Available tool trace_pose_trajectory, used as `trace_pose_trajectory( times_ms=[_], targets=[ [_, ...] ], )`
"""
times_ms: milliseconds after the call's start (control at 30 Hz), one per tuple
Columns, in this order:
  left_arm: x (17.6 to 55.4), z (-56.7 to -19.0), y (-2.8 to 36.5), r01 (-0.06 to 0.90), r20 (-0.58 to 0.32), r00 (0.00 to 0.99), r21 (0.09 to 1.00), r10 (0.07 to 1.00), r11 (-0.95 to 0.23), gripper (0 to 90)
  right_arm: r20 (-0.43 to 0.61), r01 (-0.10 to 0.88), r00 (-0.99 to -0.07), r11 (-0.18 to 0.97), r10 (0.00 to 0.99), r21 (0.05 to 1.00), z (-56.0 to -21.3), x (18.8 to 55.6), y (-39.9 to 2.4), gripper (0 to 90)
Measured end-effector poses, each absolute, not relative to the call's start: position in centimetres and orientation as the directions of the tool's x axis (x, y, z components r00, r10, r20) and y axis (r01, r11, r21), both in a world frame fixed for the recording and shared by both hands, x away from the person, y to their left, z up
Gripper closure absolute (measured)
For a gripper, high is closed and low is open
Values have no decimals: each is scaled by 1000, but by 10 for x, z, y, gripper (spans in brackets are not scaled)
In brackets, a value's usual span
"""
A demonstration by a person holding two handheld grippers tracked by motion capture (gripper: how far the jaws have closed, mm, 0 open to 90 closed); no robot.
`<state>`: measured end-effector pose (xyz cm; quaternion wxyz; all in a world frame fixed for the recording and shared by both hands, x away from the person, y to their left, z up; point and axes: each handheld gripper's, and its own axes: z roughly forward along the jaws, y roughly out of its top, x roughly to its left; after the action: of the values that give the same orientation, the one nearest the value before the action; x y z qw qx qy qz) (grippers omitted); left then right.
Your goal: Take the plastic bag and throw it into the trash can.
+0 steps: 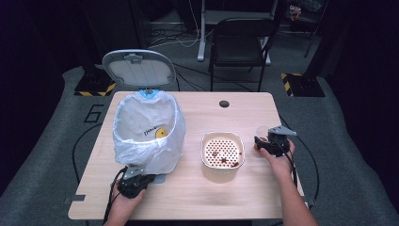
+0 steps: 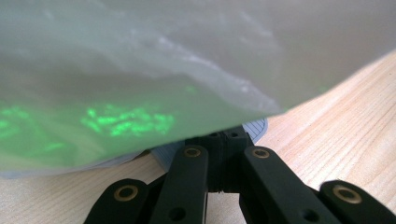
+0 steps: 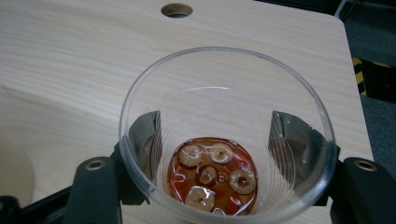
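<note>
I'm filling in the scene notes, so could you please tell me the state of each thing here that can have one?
Bin: lid up, lined with a white bag, upright.
Cup: upright, a little reddish liquid with round slices at the bottom.
Strainer bowl: upright, a few dark bits inside.
Left gripper: shut, at the bin's base.
Right gripper: jaws on either side of the cup.
</note>
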<state>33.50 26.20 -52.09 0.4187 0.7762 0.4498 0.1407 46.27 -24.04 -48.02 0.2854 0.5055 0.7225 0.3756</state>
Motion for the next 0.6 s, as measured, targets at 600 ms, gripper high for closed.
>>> trace_pose_trajectory(
  times_ms=[600],
  targets=[
    [335, -521, 262, 581, -161, 555, 778, 816, -241, 900, -70, 459, -405, 269, 912, 847, -434, 444, -232, 354]
  ],
)
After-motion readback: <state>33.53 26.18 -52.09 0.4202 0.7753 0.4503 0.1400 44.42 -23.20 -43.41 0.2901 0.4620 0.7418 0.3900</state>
